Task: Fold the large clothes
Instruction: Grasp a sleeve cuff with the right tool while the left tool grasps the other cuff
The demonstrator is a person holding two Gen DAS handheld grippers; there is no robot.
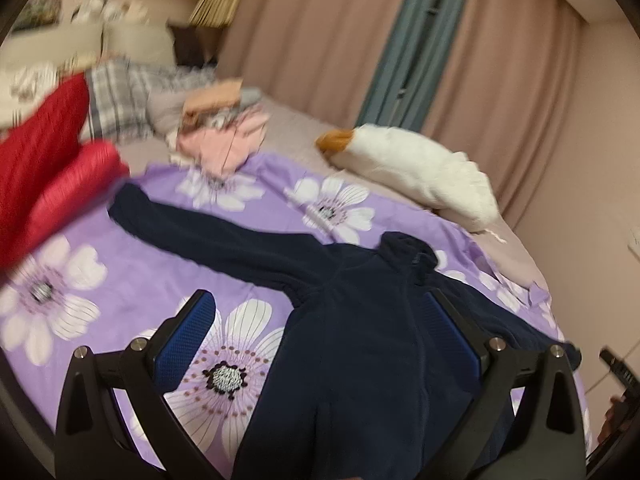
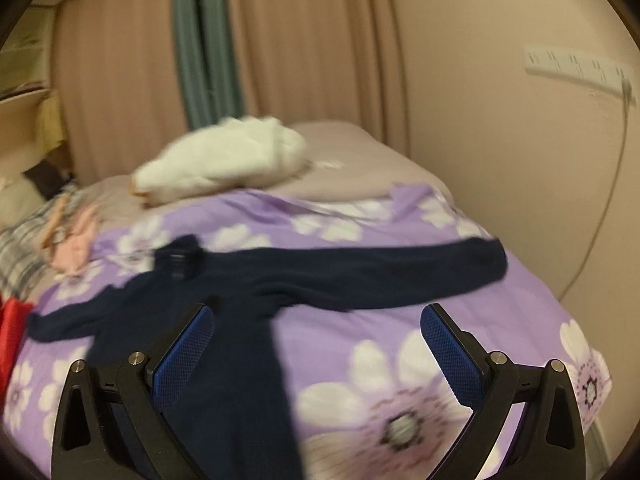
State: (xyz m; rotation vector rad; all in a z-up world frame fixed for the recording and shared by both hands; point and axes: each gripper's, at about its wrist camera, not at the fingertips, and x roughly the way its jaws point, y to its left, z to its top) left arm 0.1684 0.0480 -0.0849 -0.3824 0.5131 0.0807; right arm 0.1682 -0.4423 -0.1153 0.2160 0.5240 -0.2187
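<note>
My left gripper (image 1: 320,332) shows two black angled arms with triangular cut-outs, round silver screws at the joints, and blue mesh-textured pads (image 1: 182,346). My right gripper (image 2: 318,344) is built the same: black frame, silver screws, blue pads (image 2: 454,354).

Two wrist cameras, both looking forward over the bed from its near edge.

My left gripper (image 1: 320,328) camera looks down along its fingers and toward the left, close above the navy jacket (image 1: 360,344), reaching the red bedding (image 1: 44,168) and the curtains (image 1: 320,28). My right gripper (image 2: 320,340) camera sits lower and flatter, facing the right-hand wall (image 2: 500,160). Both share the jacket, the purple flowered cover (image 1: 140,264), the white plush toy (image 1: 420,168) and the curtains.
</note>
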